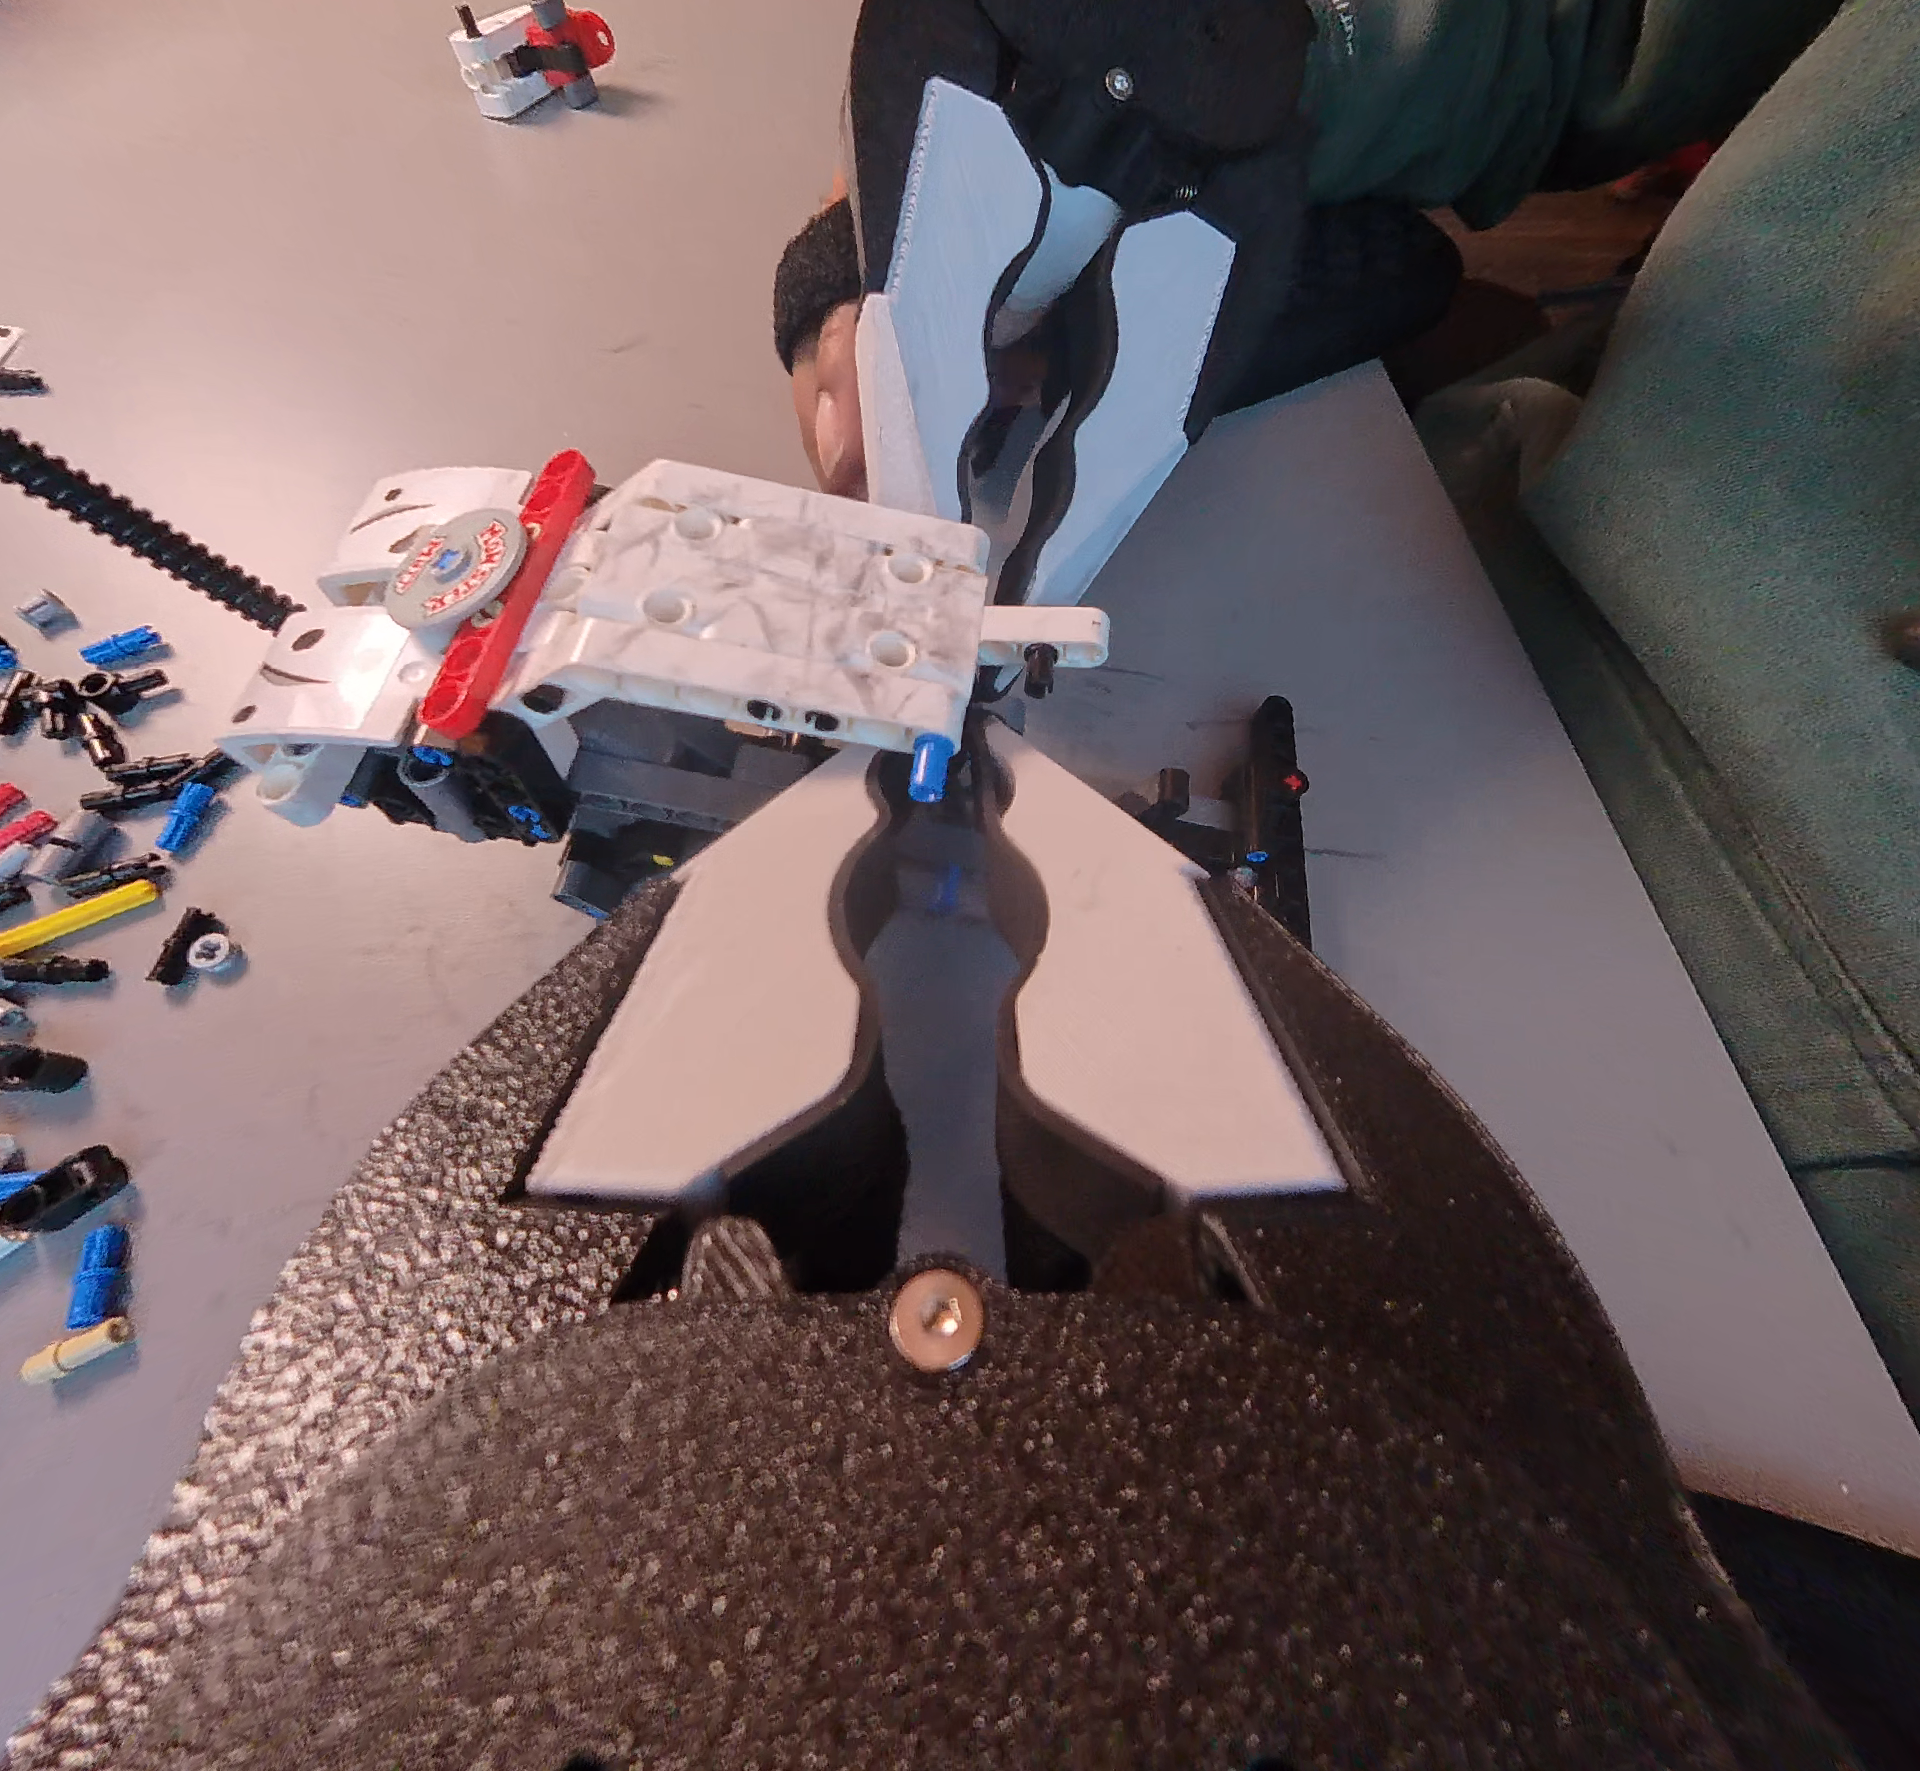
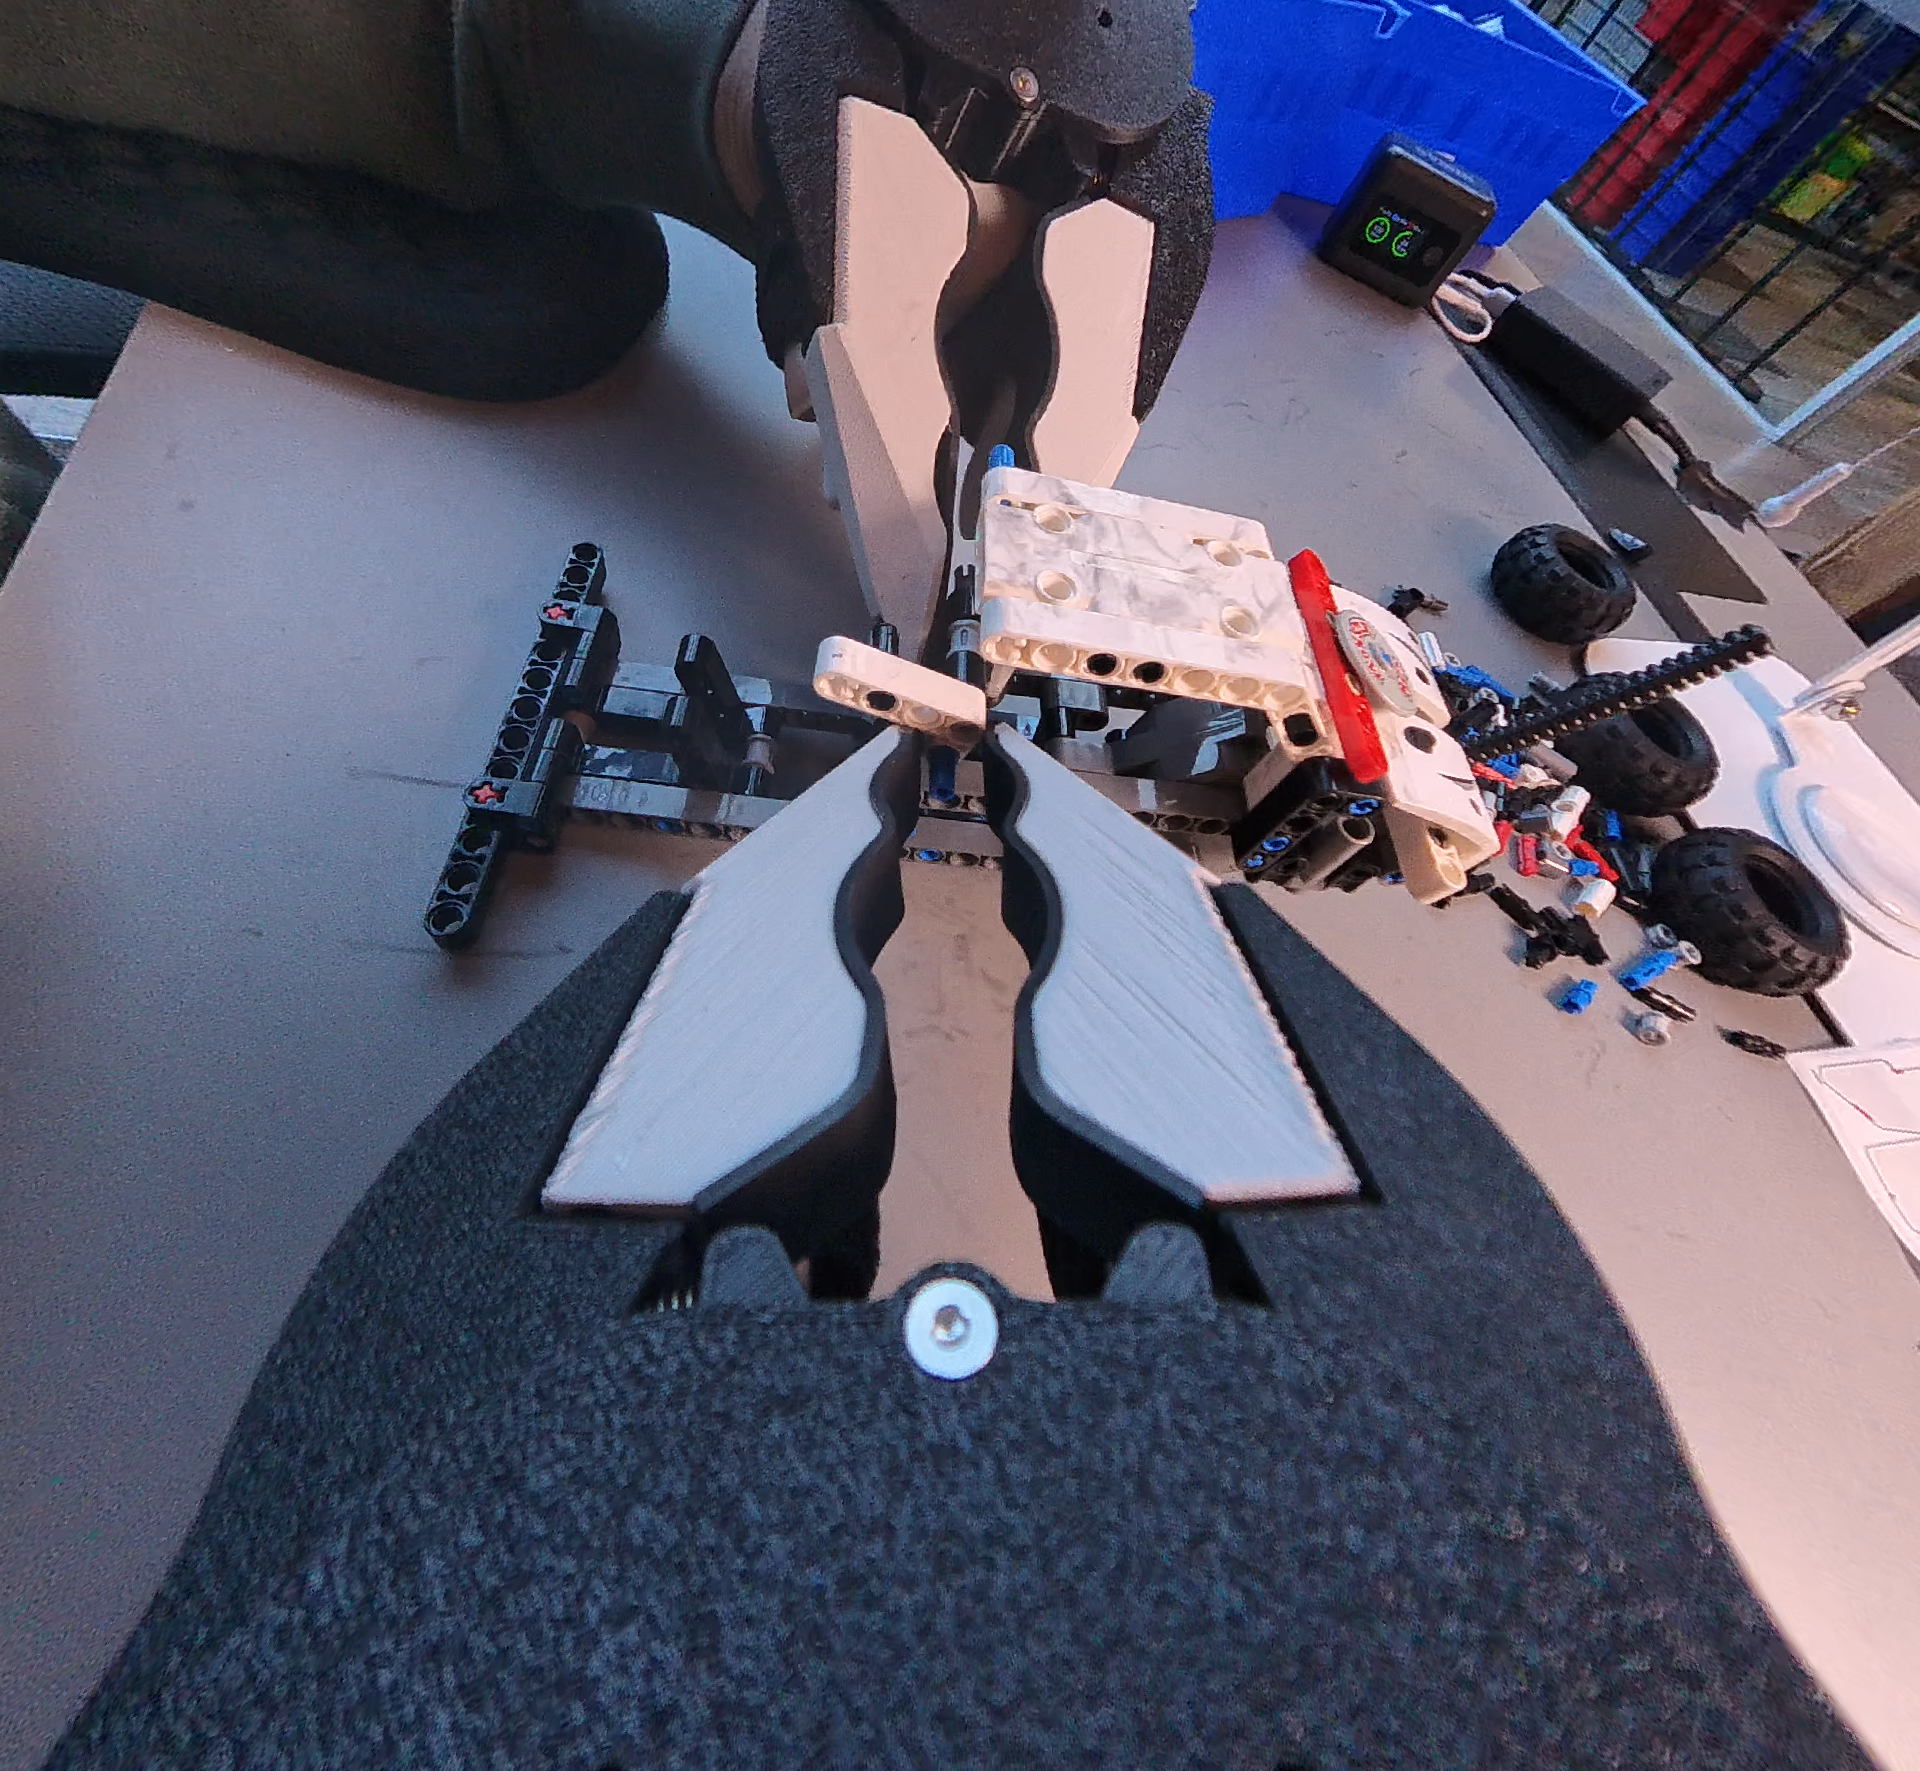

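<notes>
While our left tongs [image 1: 940, 765] pinch the model [image 2: 1132, 599] at a blue pin [image 1: 928, 765], steadying it, our right tongs [image 2: 951, 750] pinch a dark peg beside its white beam [image 2: 899, 693].

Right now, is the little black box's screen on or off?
On. The small black box beside the blue bins shows bright green rings glowing on its screen.
</notes>
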